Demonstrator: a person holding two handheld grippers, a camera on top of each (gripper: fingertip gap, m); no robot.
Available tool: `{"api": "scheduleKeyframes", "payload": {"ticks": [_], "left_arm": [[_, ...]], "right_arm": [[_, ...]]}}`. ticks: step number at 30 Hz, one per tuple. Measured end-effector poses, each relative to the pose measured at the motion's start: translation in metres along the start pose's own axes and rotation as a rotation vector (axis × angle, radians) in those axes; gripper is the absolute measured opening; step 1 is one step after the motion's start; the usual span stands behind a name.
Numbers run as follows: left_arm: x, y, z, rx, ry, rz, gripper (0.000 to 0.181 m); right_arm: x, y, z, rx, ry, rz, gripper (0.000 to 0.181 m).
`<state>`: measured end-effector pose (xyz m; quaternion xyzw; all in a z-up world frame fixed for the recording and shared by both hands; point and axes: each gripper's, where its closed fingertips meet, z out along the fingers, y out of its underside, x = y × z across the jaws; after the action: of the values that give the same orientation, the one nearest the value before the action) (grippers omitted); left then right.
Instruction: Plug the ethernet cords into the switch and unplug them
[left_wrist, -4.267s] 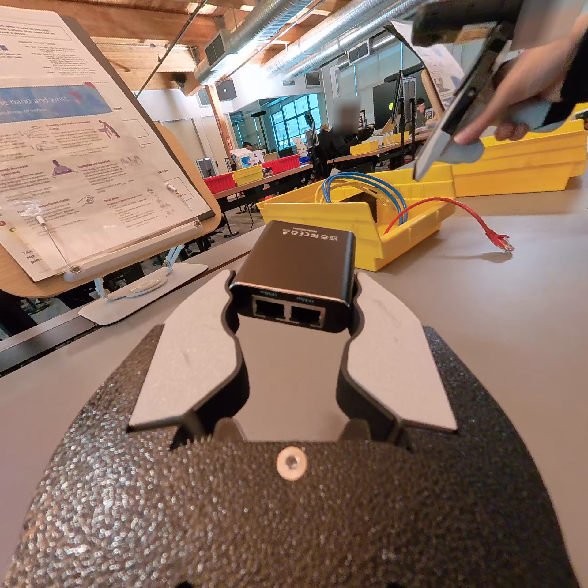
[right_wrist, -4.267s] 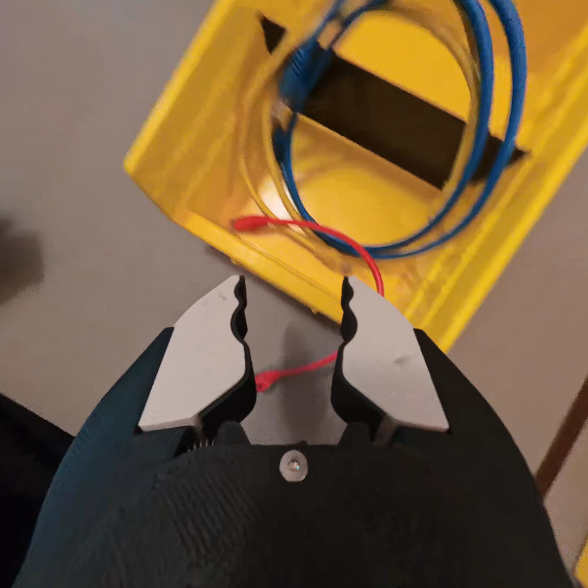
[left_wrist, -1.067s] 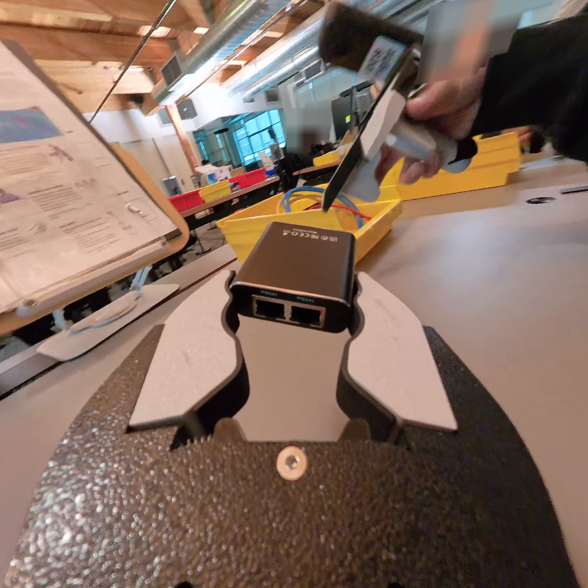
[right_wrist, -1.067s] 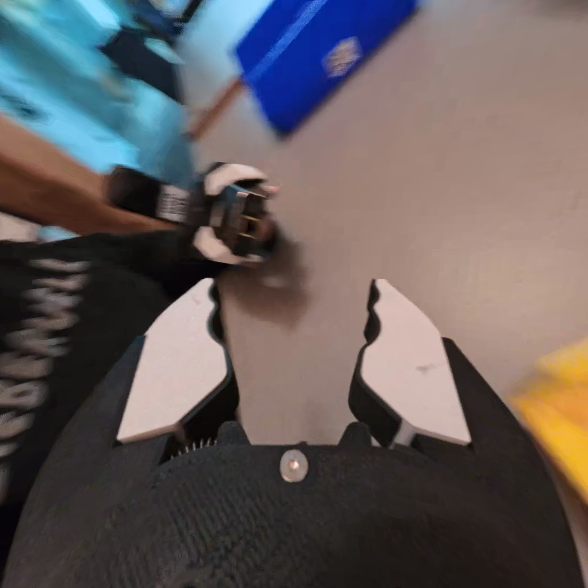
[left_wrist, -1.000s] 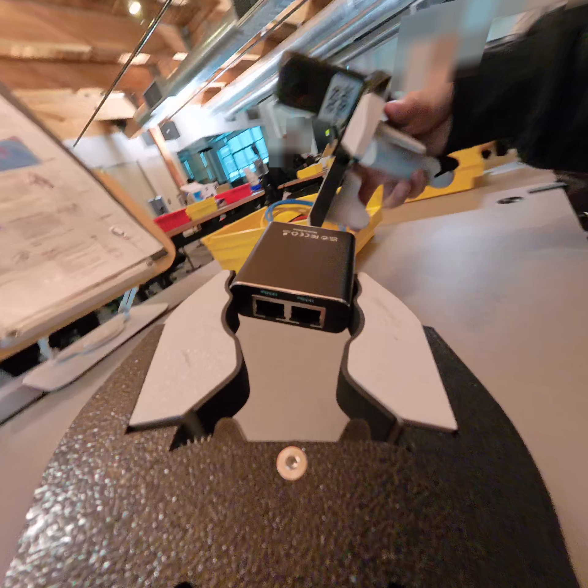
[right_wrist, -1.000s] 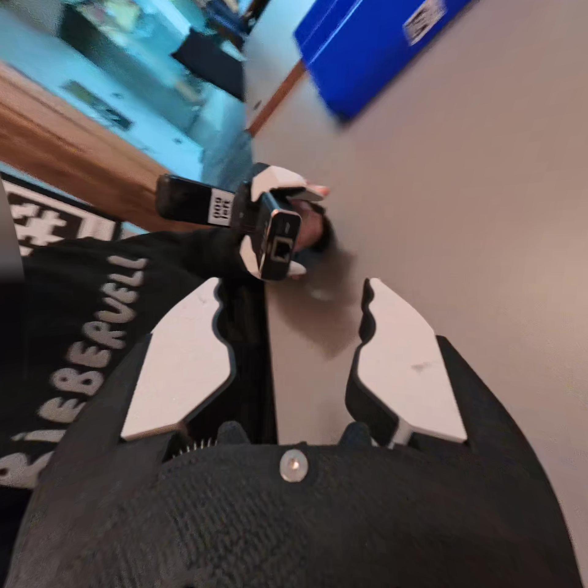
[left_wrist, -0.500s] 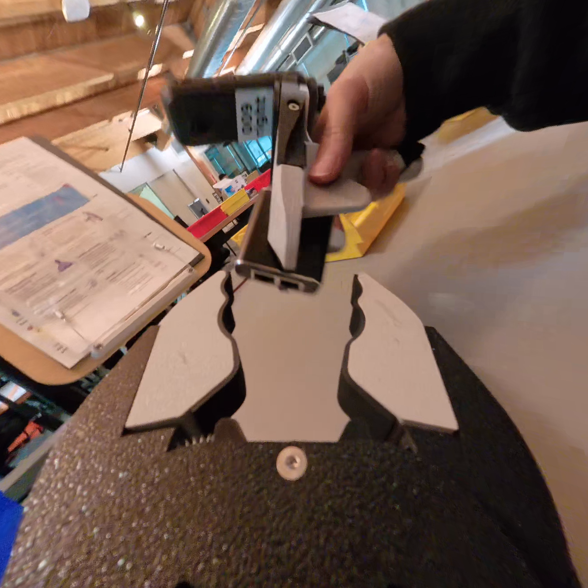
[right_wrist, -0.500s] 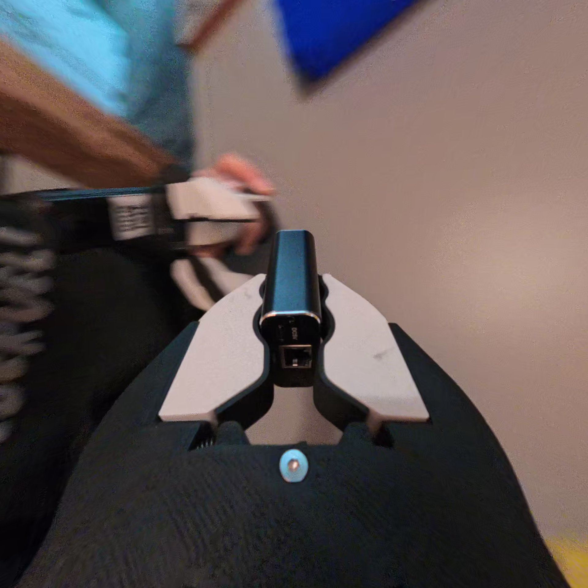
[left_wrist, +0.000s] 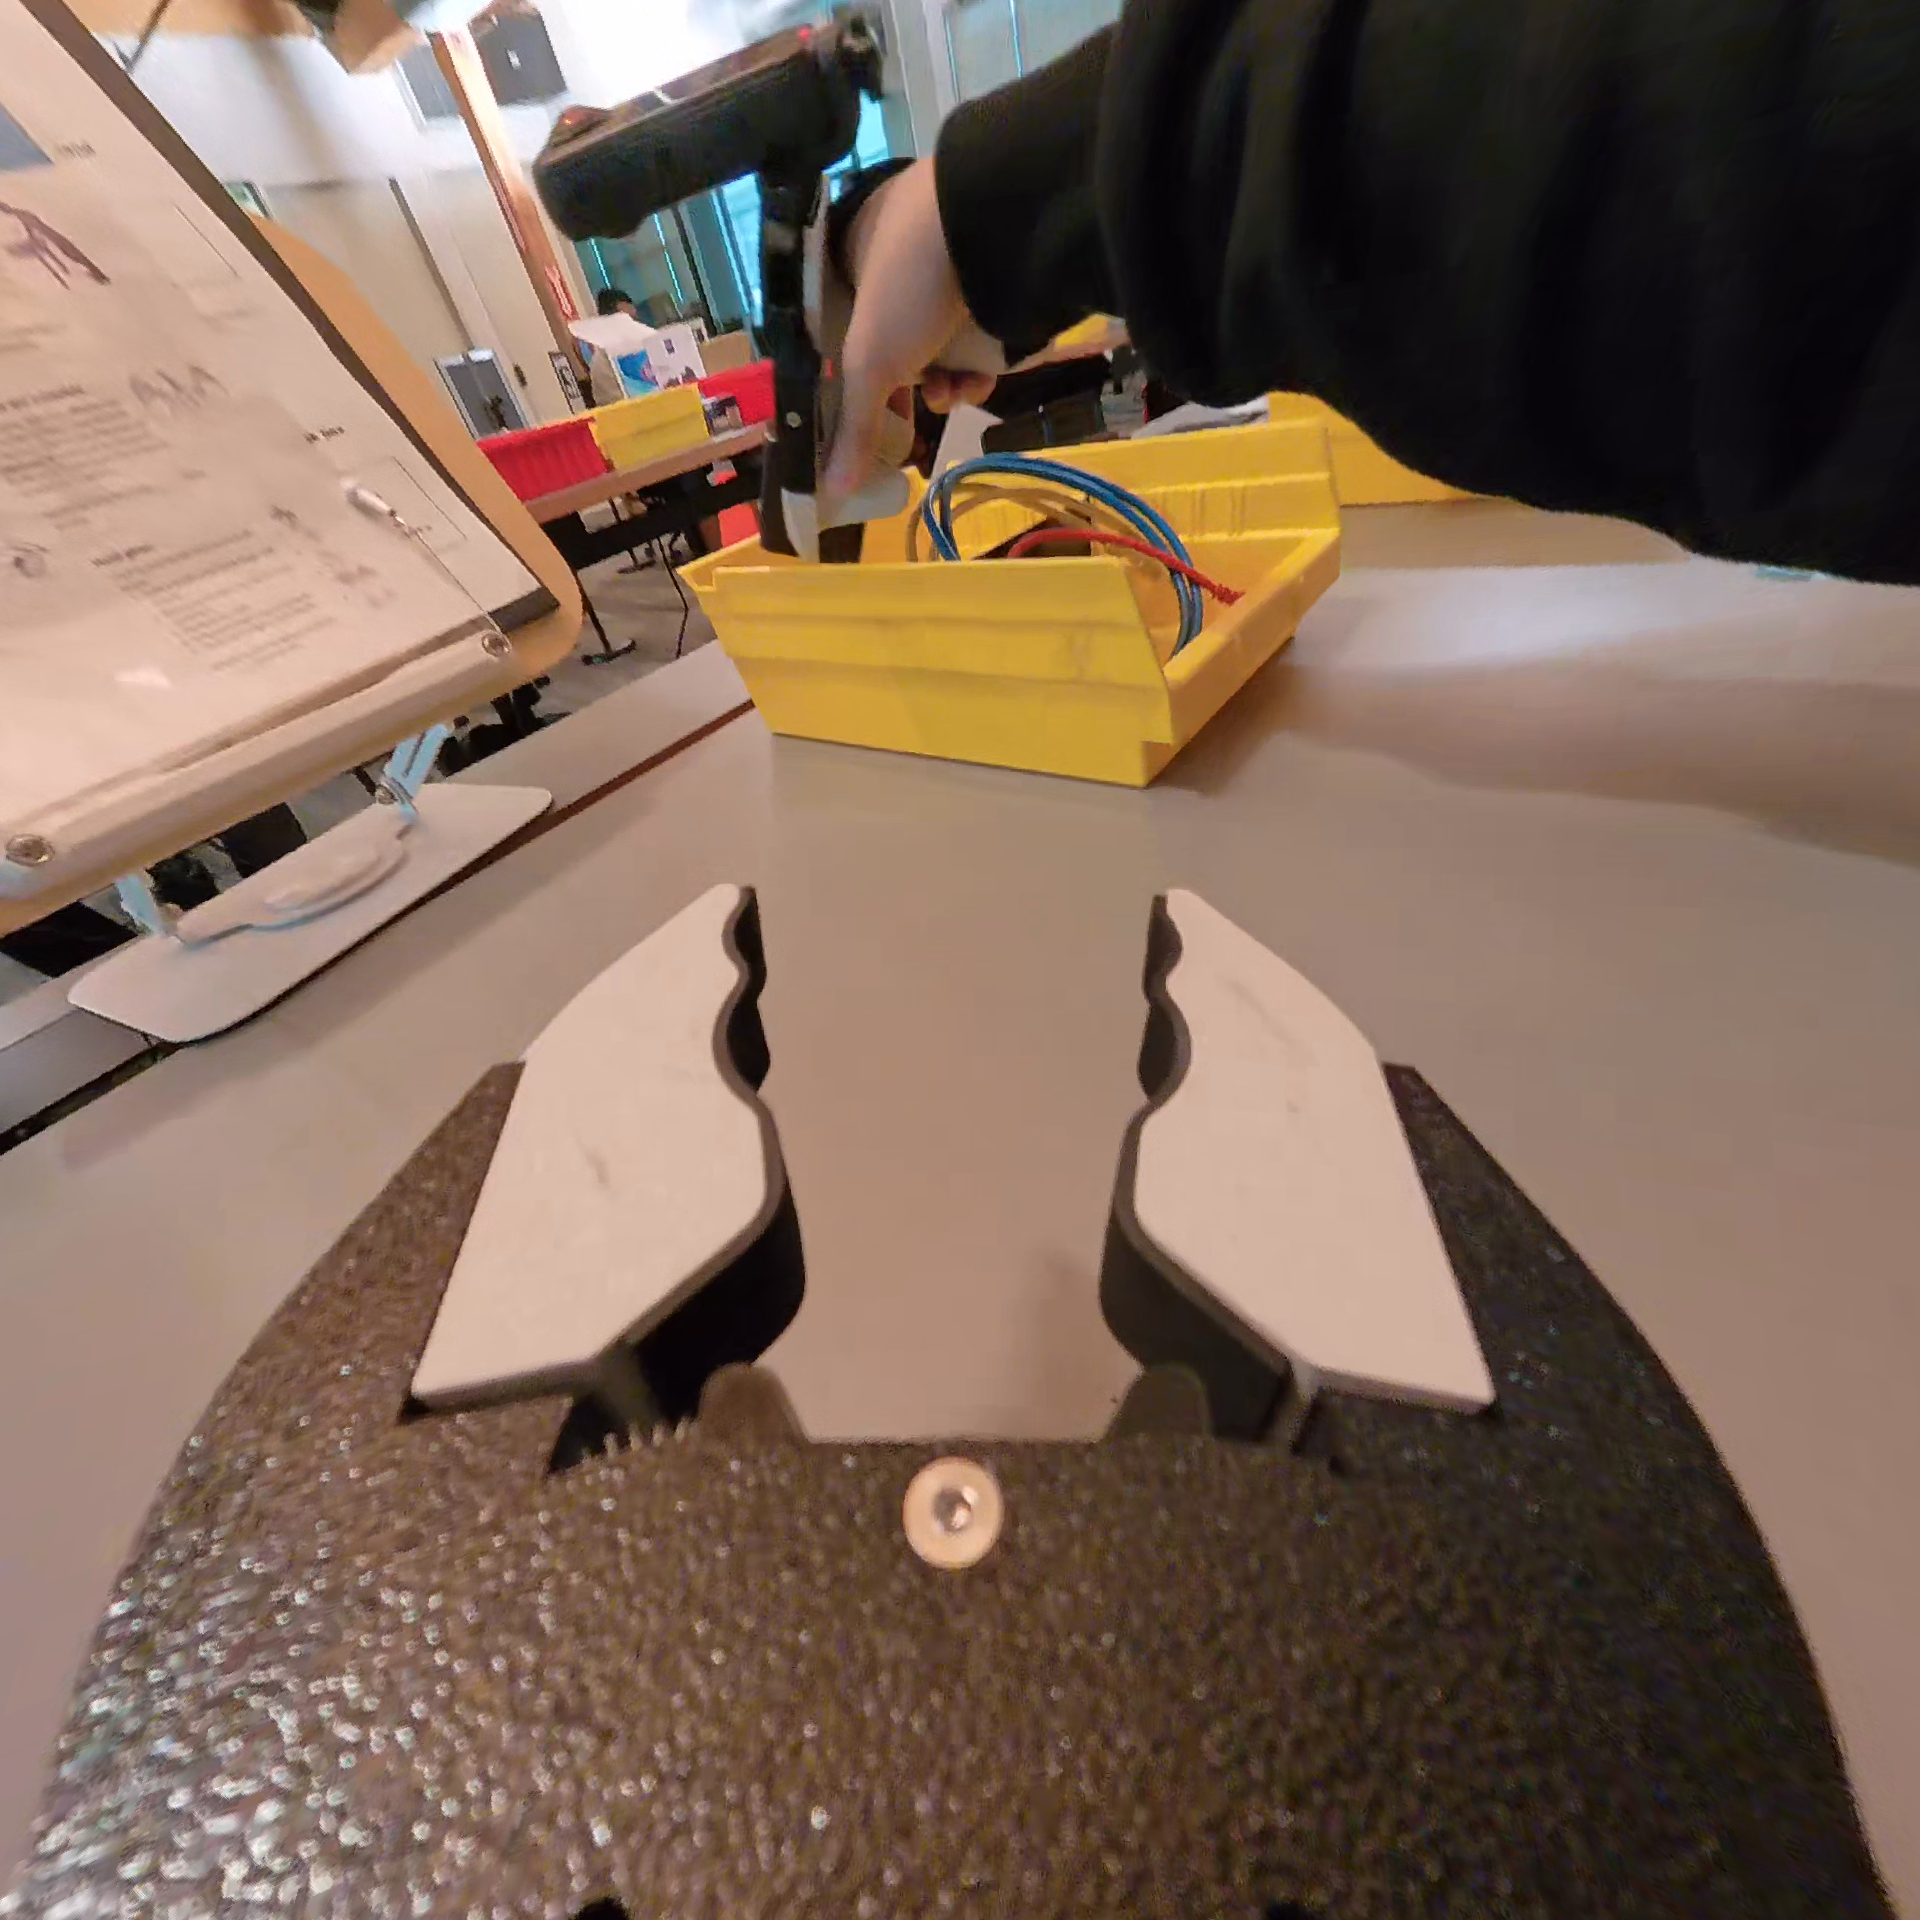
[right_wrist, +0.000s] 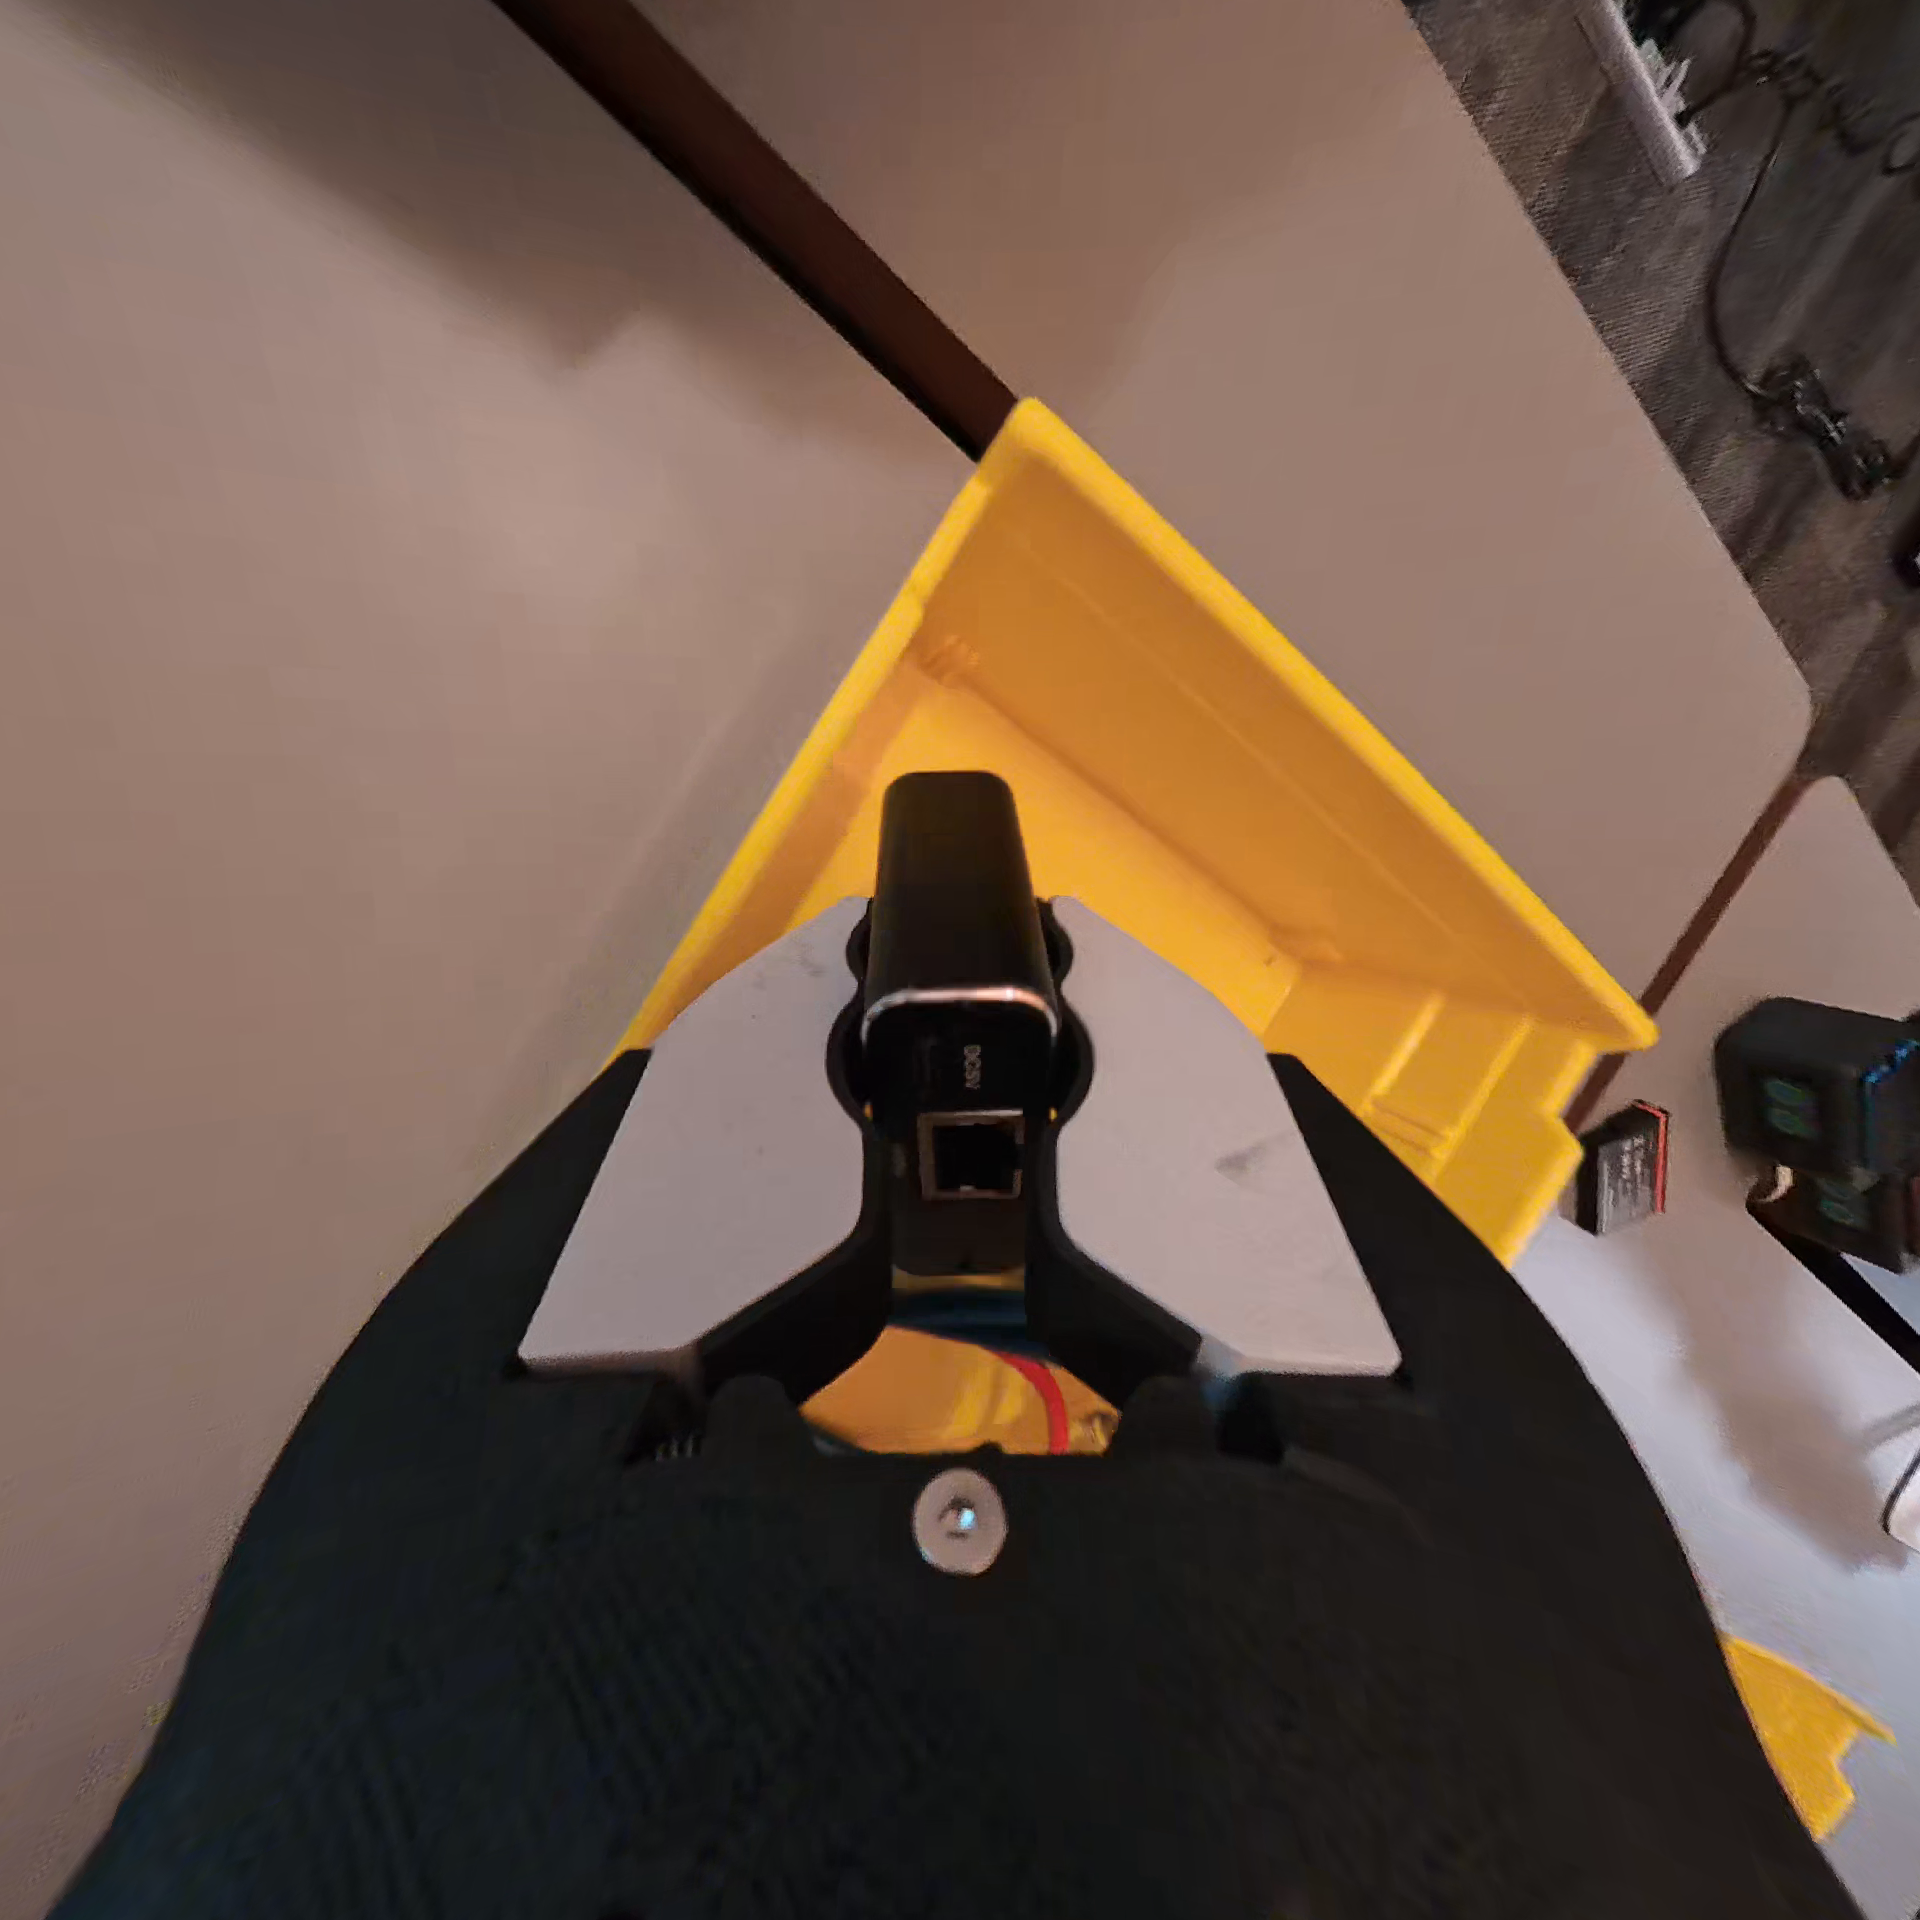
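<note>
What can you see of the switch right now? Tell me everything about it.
The switch is a small black box, metal by its sheen, with rounded edges and a bright rim around the near end face. That face carries one network port and small print above it. No cord is plugged into that port. The right gripper is shut on its two sides, holding it end-on to the camera above the yellow bin. Its far end is hidden.

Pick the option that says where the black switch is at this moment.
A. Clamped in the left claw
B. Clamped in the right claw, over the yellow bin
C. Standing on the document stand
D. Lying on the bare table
B: the right wrist view shows the right claw shut on the switch above the yellow bin, while the left claw is open and empty.
</note>
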<state>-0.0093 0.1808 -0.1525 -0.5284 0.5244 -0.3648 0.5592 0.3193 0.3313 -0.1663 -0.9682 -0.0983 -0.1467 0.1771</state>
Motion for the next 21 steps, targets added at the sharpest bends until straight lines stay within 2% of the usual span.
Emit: {"api": "scheduleKeyframes", "payload": {"ticks": [3,6,9,12,14,16,21], "left_arm": [[-0.002,0.005,0.000,-0.032,-0.003,-0.005,0.069],[-0.003,0.008,0.000,-0.044,0.002,-0.024,0.068],[-0.002,0.013,0.001,-0.066,0.005,-0.038,0.068],[0.002,0.016,0.004,-0.092,0.014,-0.036,0.068],[0.006,0.020,0.006,-0.118,0.015,-0.028,0.068],[0.013,0.023,0.009,-0.138,0.025,-0.018,0.069],[0.038,0.025,0.028,-0.181,0.059,-0.076,0.075]], "right_arm": [[-0.002,-0.001,0.008,0.002,0.024,-0.023,0.030],[-0.002,0.001,-0.002,0.035,0.013,-0.028,0.038],[-0.002,0.001,-0.031,0.155,-0.009,0.020,0.040],[-0.015,0.018,-0.070,0.317,-0.057,0.087,0.042],[-0.029,0.042,-0.093,0.426,-0.090,0.125,0.045],[-0.039,0.080,-0.107,0.502,-0.065,0.169,0.049],[-0.053,0.175,-0.106,0.607,0.004,0.386,0.057]]}}
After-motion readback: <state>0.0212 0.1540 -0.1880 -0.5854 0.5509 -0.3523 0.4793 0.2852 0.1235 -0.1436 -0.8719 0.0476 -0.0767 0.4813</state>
